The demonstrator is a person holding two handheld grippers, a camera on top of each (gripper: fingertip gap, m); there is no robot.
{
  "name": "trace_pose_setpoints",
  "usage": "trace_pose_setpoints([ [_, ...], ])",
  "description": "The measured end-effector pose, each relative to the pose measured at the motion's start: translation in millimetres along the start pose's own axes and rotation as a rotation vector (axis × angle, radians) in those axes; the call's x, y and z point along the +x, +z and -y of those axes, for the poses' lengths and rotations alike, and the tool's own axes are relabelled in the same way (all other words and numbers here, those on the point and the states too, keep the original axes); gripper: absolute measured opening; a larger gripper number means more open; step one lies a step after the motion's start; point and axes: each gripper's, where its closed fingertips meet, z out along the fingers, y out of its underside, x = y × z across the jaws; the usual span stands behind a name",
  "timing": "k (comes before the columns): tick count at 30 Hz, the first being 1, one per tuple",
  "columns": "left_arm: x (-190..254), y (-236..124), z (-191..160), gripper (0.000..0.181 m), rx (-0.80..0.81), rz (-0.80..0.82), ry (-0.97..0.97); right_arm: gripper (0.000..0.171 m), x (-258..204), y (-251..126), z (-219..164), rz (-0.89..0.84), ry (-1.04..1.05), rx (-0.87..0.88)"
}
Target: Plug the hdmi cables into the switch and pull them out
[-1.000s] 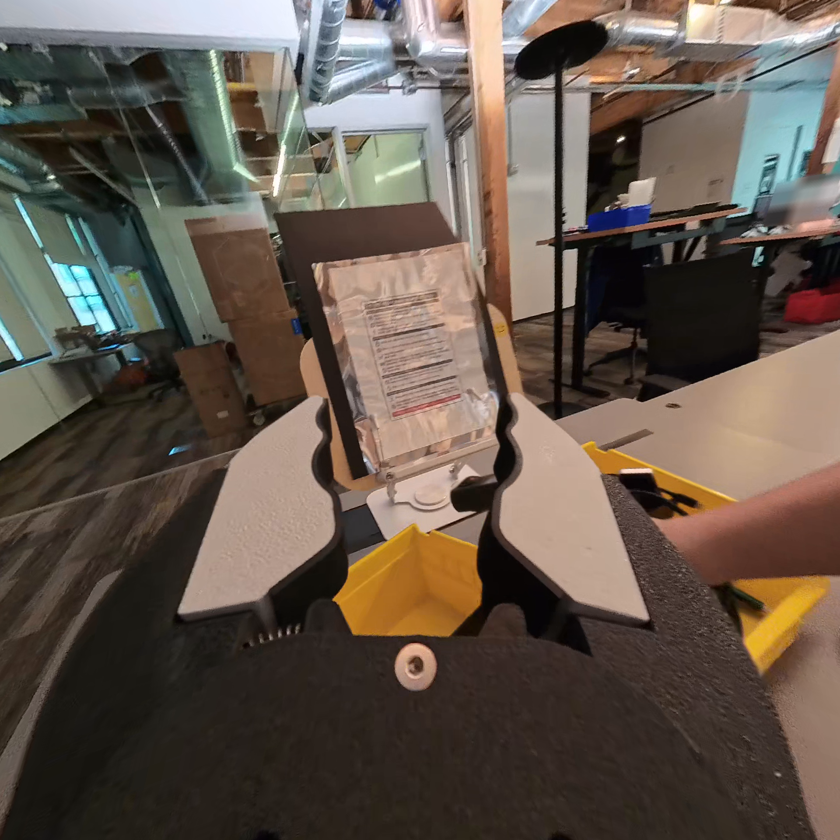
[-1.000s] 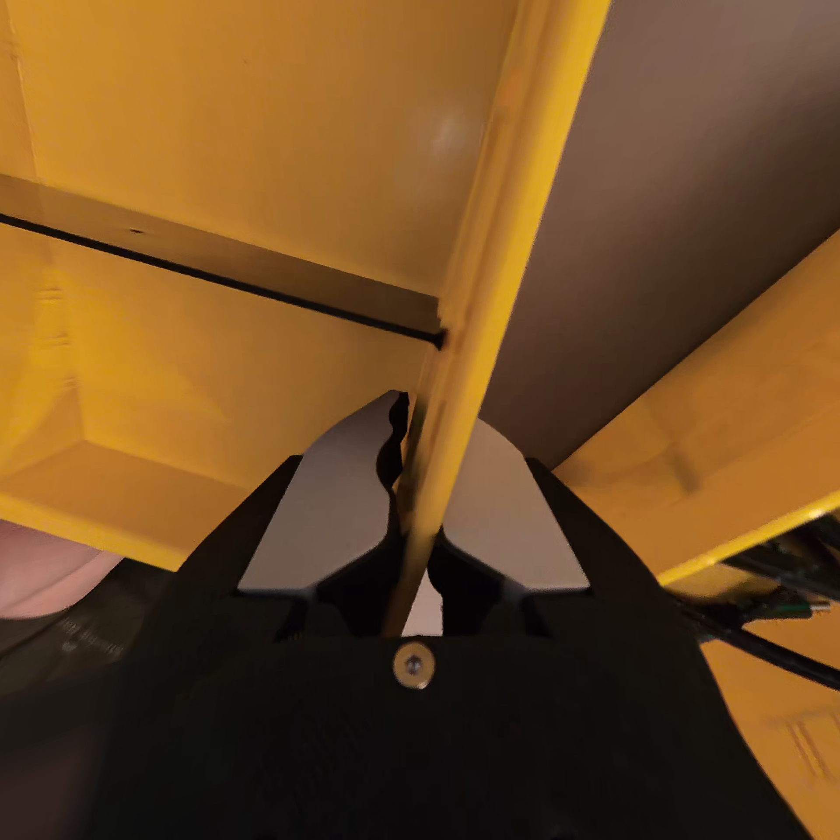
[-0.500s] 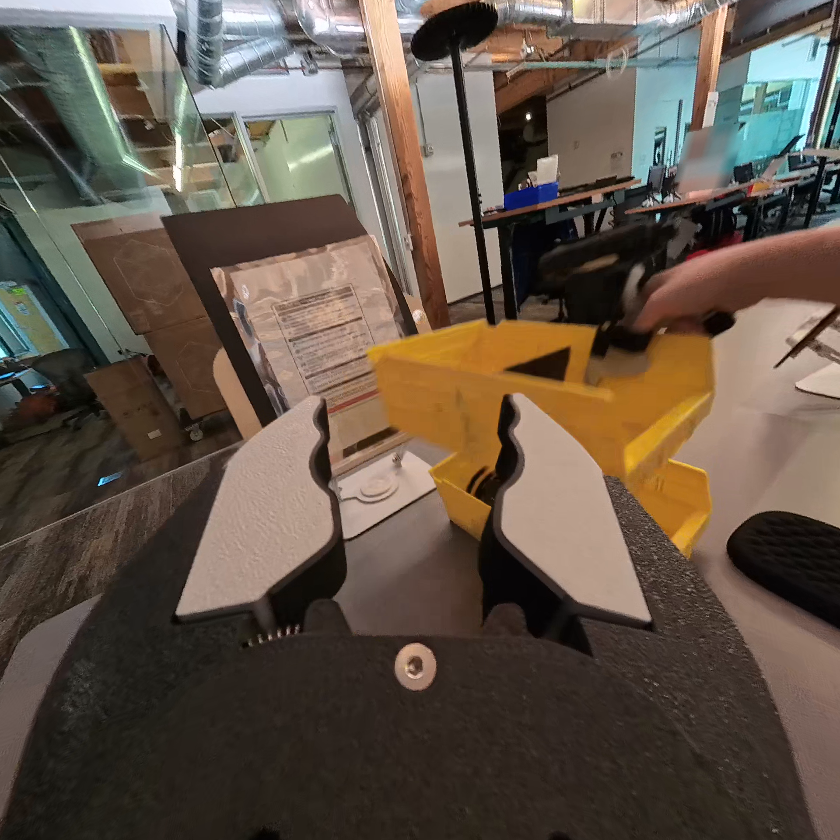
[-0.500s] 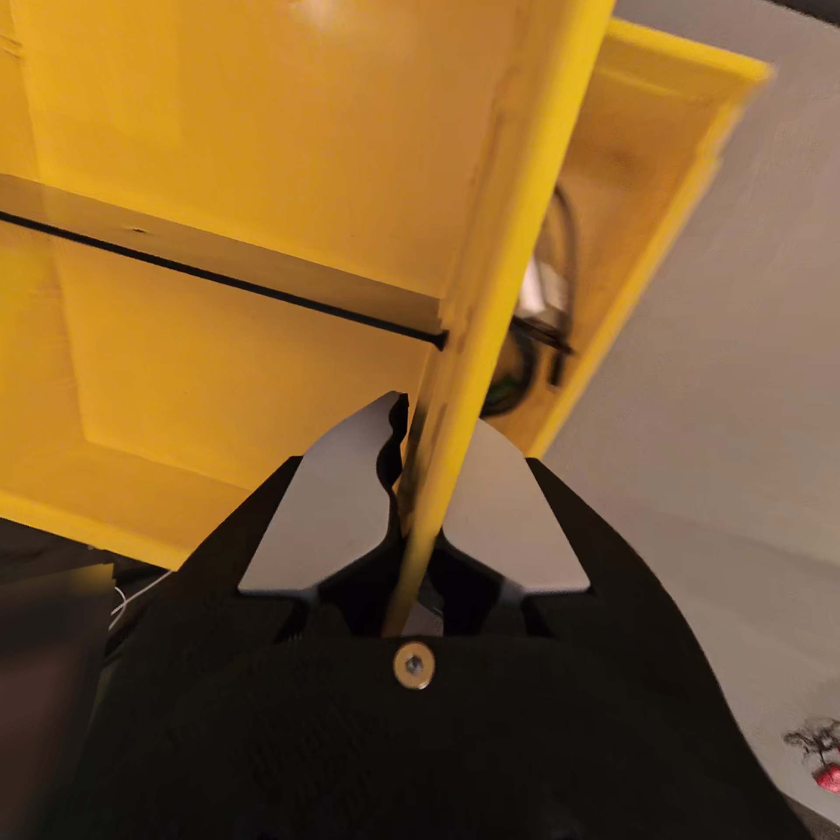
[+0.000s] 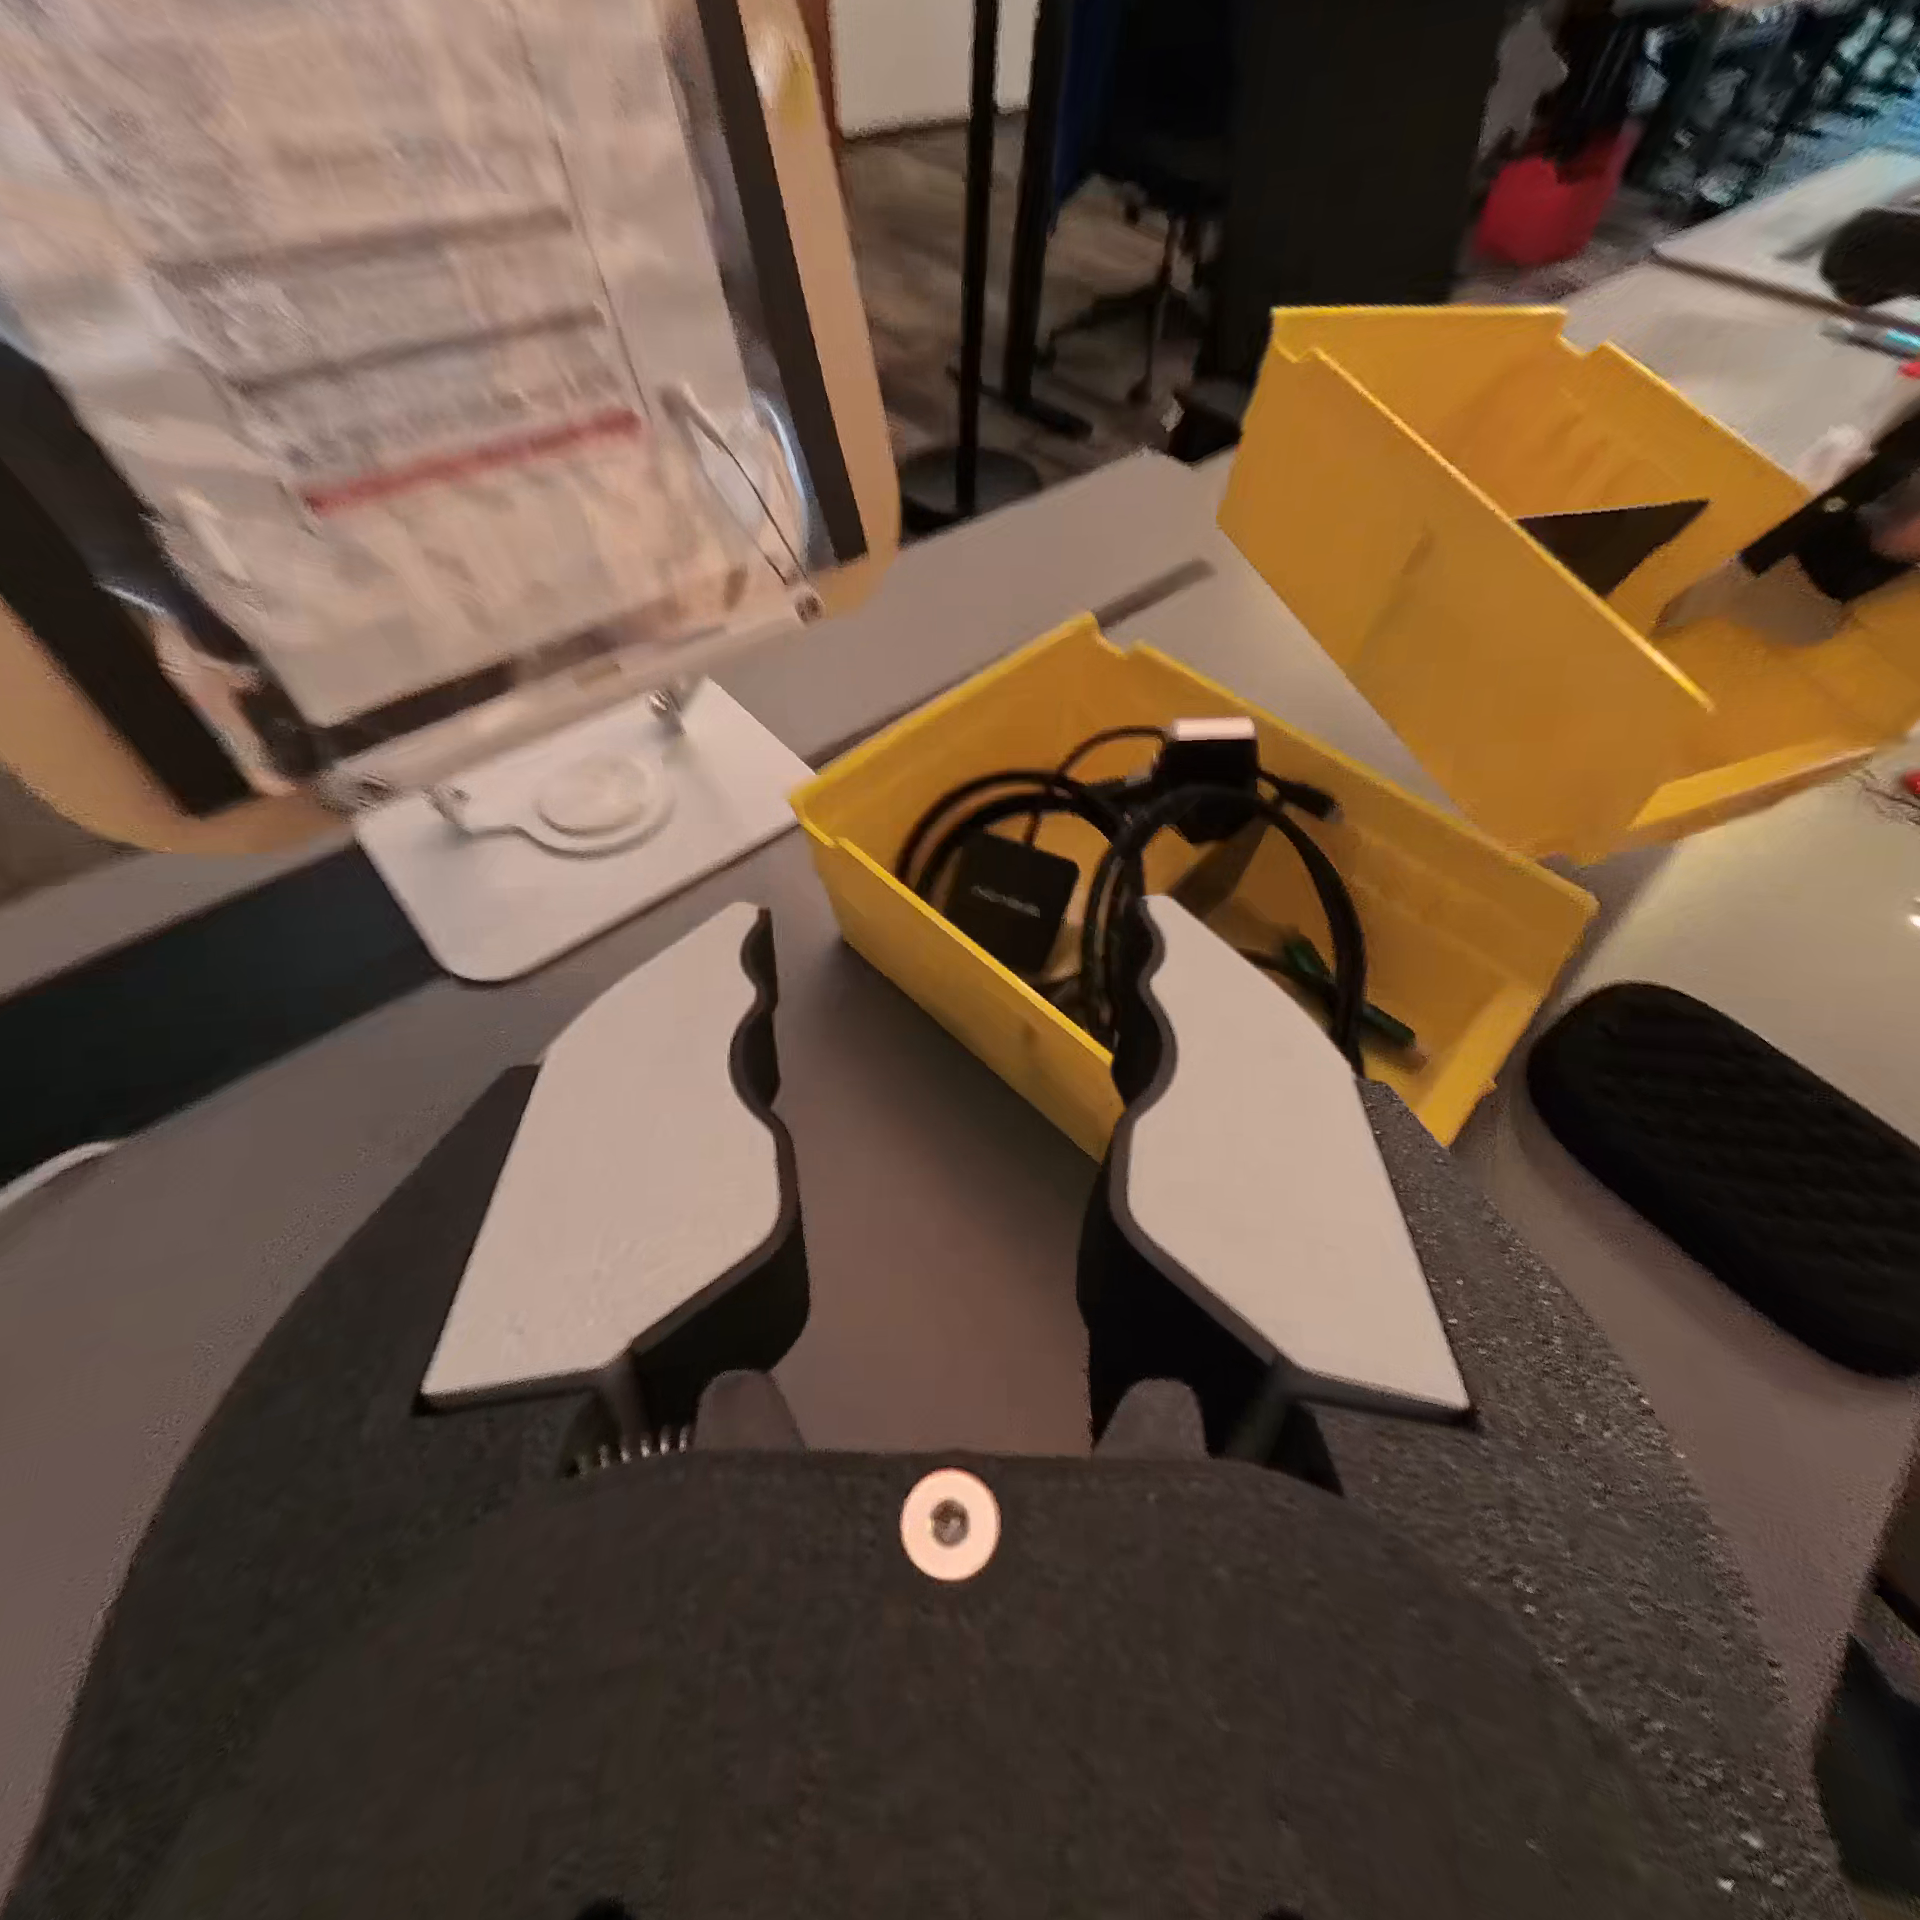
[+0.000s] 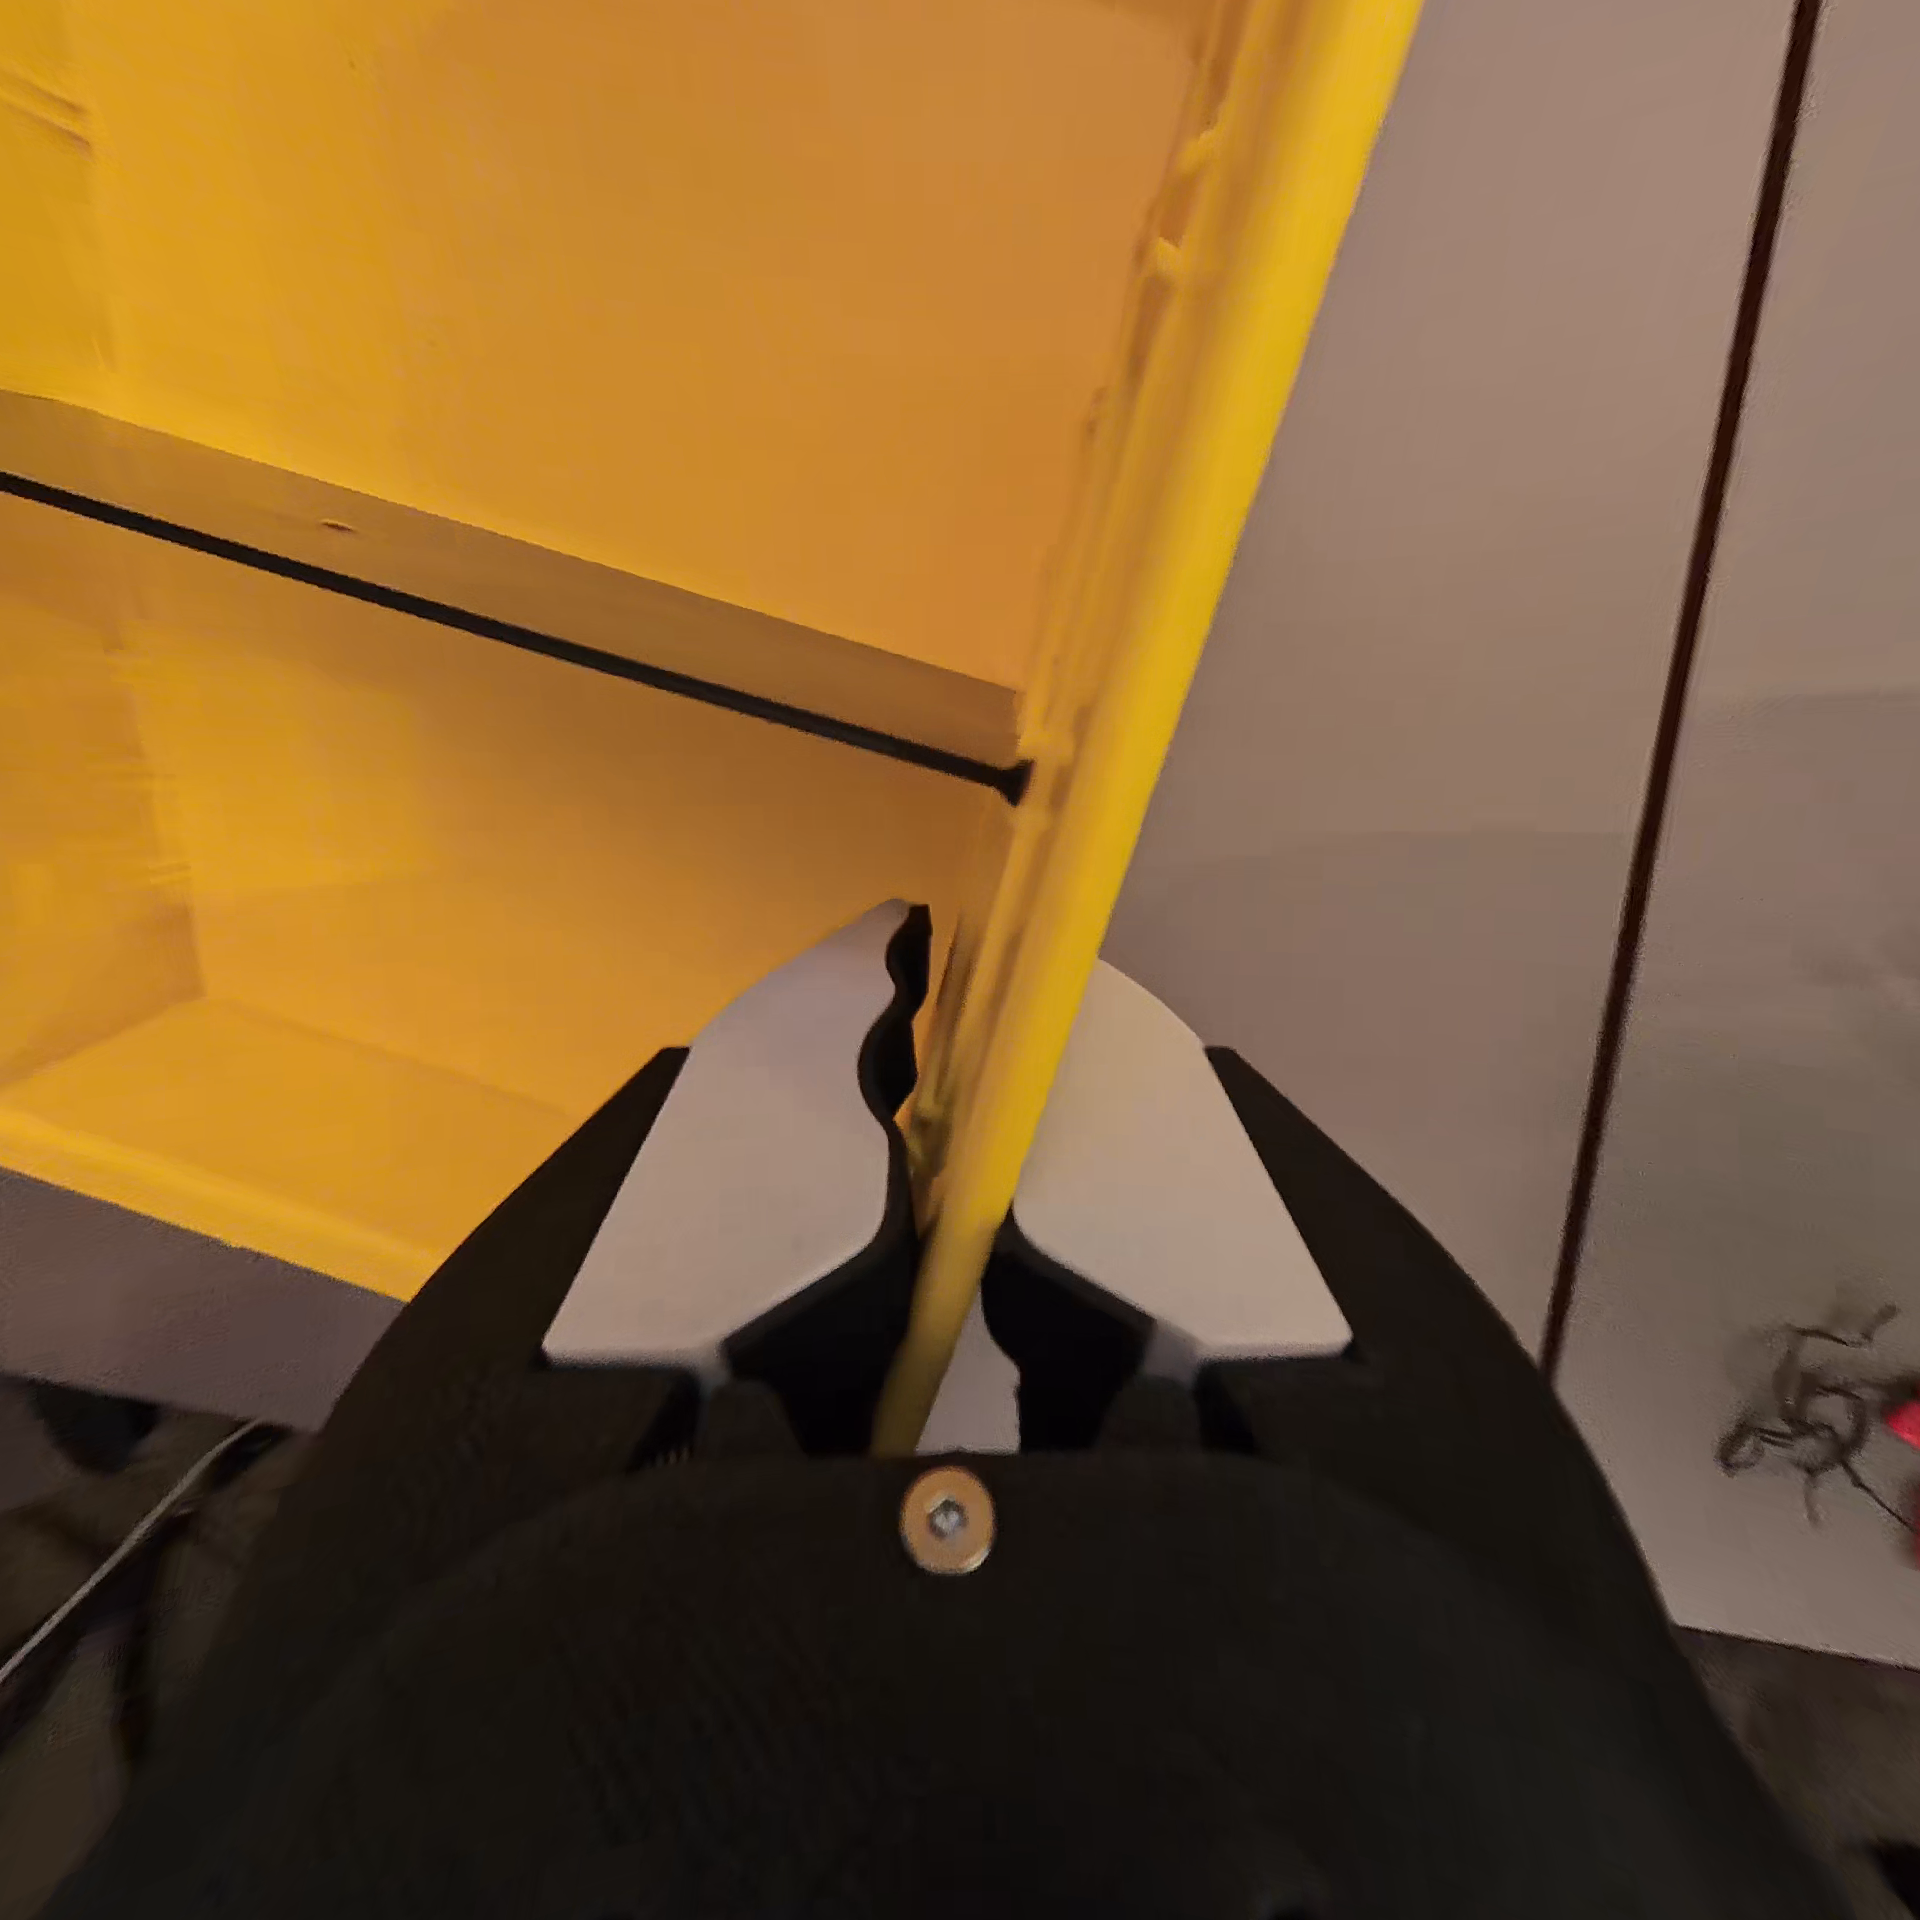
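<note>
1. The left tool [image 5: 951, 1023] hovers over the grey bench [image 5: 935, 1320], its two fingers spread wide with nothing between them.
2. Just beyond it, a yellow bin [image 5: 966, 987] sits on the bench holding coiled black HDMI cables [image 5: 1320, 894] and a small black switch box [image 5: 1008, 894].
3. The right tool [image 6: 971, 1023] is clamped on the side wall of a second yellow bin [image 6: 623, 312], one finger inside and one outside.
4. In the left wrist view, this second bin [image 5: 1455, 582] is tilted, far right of the first.
5. A black padded rest [image 5: 1745, 1164] lies on the bench, right of the cable bin.
</note>
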Motion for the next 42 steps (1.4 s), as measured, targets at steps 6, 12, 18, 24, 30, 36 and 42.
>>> trace_pose_setpoints([
  [6, 36, 26, -20, 0.05, -0.044, -0.199, -0.081, 0.008, 15, 31, -35, -0.034, -0.069, -0.091],
  [12, 30, 74, -33, 0.061, -0.231, -0.218, -0.14, 0.008, 17, 54, -32, -0.133, -0.26, -0.217],
  [18, -11, 134, -73, 0.05, -0.521, -0.053, -0.265, 0.009, 13, 79, -28, 0.003, -0.222, -0.235],
  [24, -5, 162, -110, 0.041, -0.752, -0.05, -0.414, 0.014, 11, 81, -26, 0.061, -0.216, -0.201],
  [30, -8, 172, -117, 0.015, -0.904, -0.02, -0.257, 0.016, 9, 82, -27, 0.067, -0.202, -0.207],
  [36, -23, 162, -121, 0.012, -0.999, -0.044, -0.115, 0.015, -6, 86, -23, 0.064, -0.164, -0.26],
  [42, -73, 126, -132, 0.013, -1.035, -0.008, -0.091, 0.015, -52, 97, -20, 0.093, -0.188, -0.364],
])
